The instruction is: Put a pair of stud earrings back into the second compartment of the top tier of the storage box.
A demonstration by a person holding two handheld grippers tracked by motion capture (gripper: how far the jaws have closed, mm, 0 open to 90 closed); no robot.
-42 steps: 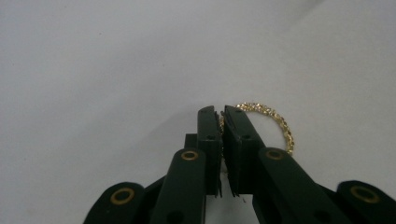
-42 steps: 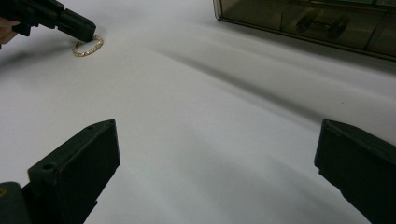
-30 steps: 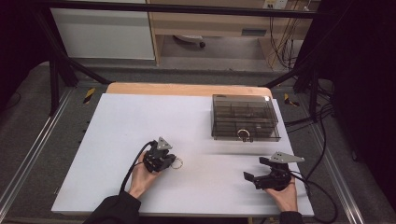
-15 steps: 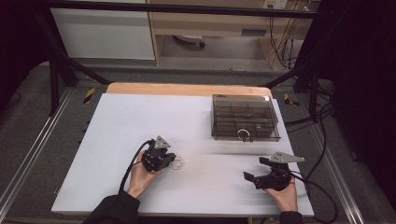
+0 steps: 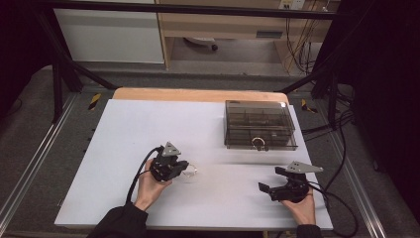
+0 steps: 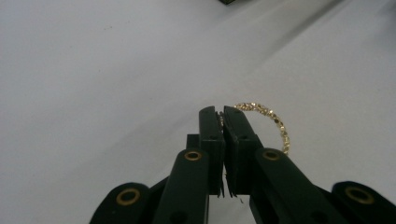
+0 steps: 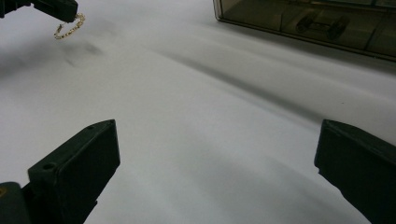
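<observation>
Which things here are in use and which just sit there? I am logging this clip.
In use:
- gold bracelet, clamped in the left hand-held gripper
- left hand-held gripper

Just there:
- smoky compartment box, with a ring at its front
- right hand-held gripper, open over bare table

No readable text, no labels, no brands, no numbers, no signs on anything in view
</observation>
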